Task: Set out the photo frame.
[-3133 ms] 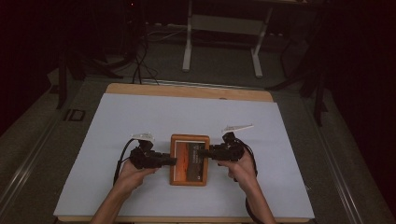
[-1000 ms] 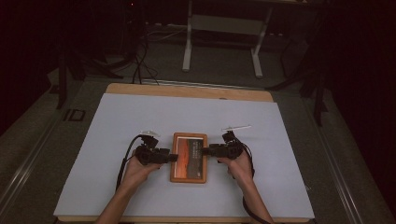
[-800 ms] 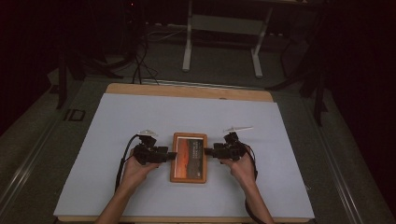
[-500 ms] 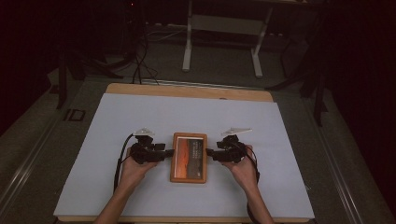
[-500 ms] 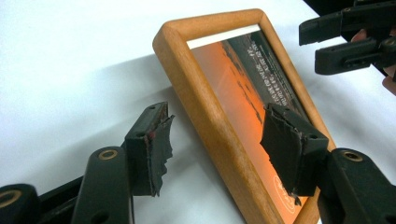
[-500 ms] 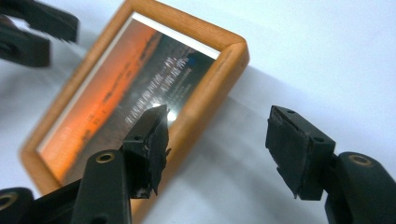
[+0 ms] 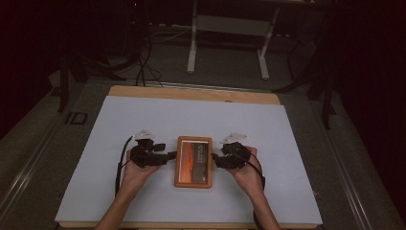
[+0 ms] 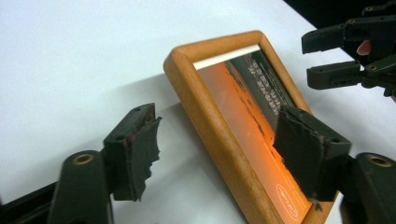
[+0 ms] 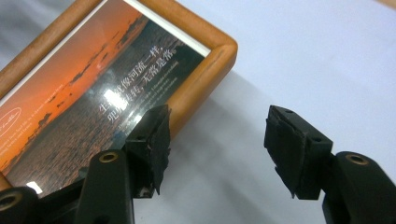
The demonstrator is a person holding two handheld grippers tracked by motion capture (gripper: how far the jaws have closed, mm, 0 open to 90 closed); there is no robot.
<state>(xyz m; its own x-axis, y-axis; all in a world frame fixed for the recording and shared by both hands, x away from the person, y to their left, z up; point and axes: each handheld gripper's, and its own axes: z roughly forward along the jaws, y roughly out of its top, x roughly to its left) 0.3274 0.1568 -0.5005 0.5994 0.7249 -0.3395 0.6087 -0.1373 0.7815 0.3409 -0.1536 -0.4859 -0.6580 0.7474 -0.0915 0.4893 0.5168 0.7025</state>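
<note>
From the high view we find a wooden frame (image 7: 193, 161) lying flat on the white worktop (image 7: 143, 120), its long sides toward the two hands. The left gripper (image 7: 165, 156) sits just beside its left edge, the right gripper (image 7: 215, 157) just beside its right edge.

The left gripper view gives what the high view cannot: the left gripper (image 8: 215, 154) has its jaws wide, having just been opening, and they straddle the frame (image 8: 210, 116) edge, one pad over the bare worktop, the other over the glass. We see no pad pressing on the wood. The right gripper (image 8: 334, 56) shows beyond, at the far edge.

In the right gripper view the right gripper (image 9: 219, 144) has its jaws wide apart. The frame (image 9: 196, 88) corner lies just behind the left pad; bare worktop (image 9: 303, 56) lies between the pads. The printed sunset and white lettering are legible here.
</note>
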